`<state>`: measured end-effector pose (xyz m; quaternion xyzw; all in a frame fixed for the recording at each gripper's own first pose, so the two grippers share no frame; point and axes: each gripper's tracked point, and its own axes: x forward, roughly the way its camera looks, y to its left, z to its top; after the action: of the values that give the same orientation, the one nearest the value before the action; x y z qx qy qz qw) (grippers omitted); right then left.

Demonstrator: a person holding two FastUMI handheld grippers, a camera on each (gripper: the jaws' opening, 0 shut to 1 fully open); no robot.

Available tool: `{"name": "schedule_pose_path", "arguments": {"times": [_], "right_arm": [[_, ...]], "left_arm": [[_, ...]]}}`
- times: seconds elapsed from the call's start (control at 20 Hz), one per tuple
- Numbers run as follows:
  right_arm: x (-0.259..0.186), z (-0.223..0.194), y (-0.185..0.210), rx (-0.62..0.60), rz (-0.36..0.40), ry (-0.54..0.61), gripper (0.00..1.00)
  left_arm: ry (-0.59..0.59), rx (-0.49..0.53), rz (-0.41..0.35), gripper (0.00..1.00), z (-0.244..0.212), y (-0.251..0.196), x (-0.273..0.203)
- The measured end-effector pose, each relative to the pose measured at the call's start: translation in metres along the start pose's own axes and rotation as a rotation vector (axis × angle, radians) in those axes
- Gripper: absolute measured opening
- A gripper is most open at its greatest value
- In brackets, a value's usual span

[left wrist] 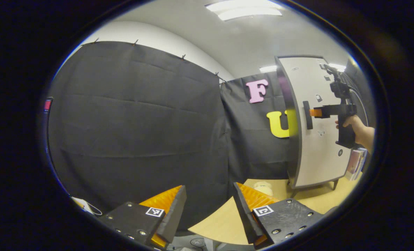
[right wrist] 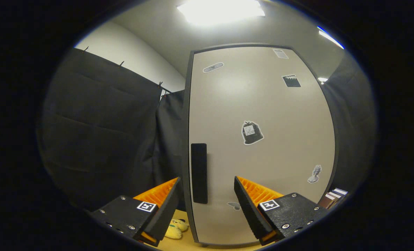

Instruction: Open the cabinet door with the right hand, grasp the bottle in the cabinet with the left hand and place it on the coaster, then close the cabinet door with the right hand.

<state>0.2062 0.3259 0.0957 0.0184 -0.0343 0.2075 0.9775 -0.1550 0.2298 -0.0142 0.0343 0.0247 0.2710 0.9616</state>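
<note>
Right gripper view puts the cabinet door (right wrist: 262,139) square ahead of me, closed flat against its dark frame, with a few stickers scattered over its pale face. Its dark vertical handle (right wrist: 198,173) sits close to the door's left edge, and my right gripper (right wrist: 207,195) has its jaws spread wide, released, with the handle between them but farther off, nothing touching. Left of the door's edge there is only hanging black cloth and open air. Below the left finger a small yellow plush toy (right wrist: 174,230) lies on the counter (right wrist: 179,245) by the cabinet's bottom corner. I cannot see the bottle or the coaster; the closed door hides whatever is inside the cabinet.

In the left gripper view my left gripper (left wrist: 208,205) hangs off the counter's near edge, jaws parted and empty, facing the cloth wall with free space all around. Far to the right the cabinet stands on its short legs at the counter's back edge, and the hand (left wrist: 353,123) holding my right gripper reaches level with the handle.
</note>
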Motion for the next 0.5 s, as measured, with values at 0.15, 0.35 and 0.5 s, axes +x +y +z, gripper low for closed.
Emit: {"name": "schedule_pose_path", "arguments": {"times": [0.15, 0.35, 0.5], "right_arm": [[0.022, -0.002, 0.012, -0.019, -0.007, 0.034, 0.89], [0.047, -0.012, 0.017, -0.05, -0.044, 0.088, 0.77], [0.057, -0.02, 0.013, -0.059, -0.093, 0.14, 0.57]], "left_arm": [[0.004, -0.003, 0.014, 0.77, -0.004, 0.01, 0.001], [0.008, -0.014, 0.021, 0.72, -0.009, 0.021, 0.003], [0.015, -0.044, 0.018, 0.73, -0.013, 0.027, 0.006]]}}
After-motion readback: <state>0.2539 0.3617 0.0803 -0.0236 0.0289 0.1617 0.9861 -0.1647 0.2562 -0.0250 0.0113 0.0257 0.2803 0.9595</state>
